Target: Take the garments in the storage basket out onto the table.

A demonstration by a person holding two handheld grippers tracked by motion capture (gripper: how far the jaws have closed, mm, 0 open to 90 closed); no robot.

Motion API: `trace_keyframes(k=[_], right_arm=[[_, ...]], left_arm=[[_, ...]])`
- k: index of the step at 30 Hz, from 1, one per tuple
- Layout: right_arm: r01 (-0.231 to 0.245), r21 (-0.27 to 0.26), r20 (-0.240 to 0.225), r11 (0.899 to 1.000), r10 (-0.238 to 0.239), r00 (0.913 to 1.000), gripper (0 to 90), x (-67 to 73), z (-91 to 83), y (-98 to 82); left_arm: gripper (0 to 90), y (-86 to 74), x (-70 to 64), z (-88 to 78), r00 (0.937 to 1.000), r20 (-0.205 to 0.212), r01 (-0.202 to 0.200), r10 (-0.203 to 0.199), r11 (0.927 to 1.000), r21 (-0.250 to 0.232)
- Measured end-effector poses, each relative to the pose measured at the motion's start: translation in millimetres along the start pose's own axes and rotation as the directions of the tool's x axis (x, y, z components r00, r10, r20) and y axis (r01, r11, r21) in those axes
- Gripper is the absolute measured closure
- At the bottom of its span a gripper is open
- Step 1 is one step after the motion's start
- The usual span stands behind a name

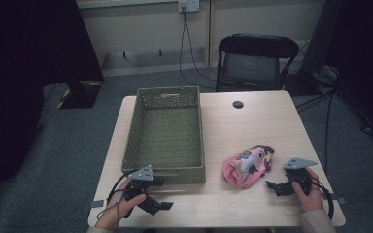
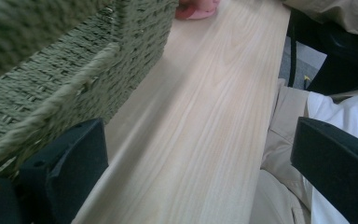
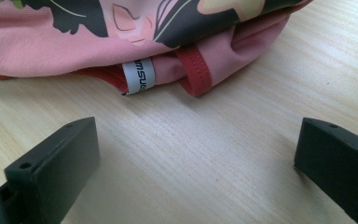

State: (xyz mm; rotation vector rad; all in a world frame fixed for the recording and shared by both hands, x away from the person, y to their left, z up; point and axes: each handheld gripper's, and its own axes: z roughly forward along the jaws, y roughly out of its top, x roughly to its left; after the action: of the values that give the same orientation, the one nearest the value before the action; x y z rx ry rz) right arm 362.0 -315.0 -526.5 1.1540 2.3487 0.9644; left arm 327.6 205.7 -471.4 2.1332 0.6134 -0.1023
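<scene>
From above, the left gripper [image 1: 161, 193] rests at the table's [image 1: 252, 121] near edge, just in front of the basket's [image 1: 166, 131] near wall, jaws wide apart and empty. The left gripper view adds the woven wall pressing close against one jaw and a pale trouser leg beyond the table edge. The basket's long axis runs away from the person. Right of it lies the pink cloth [image 1: 248, 165], bunched, its length slanting away and rightward. The right gripper [image 1: 270, 186] sits just right of the cloth, jaws spread, holding nothing. The right gripper view alone shows a white tag [image 3: 138, 76], lettering too small to read fully, and a red hem [image 3: 195, 70] just ahead of the jaws.
</scene>
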Motion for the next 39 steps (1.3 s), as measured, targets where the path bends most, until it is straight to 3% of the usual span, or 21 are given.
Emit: trace_keyframes(k=[39], right_arm=[[0.0, 0.0, 0.0, 1.0, 0.0, 1.0, 0.0, 0.0, 0.0, 0.0]], left_arm=[[3.2, -16.7, 10.6, -19.6, 0.9999, -0.005, 0.013, -0.013, 0.9999, -0.004]])
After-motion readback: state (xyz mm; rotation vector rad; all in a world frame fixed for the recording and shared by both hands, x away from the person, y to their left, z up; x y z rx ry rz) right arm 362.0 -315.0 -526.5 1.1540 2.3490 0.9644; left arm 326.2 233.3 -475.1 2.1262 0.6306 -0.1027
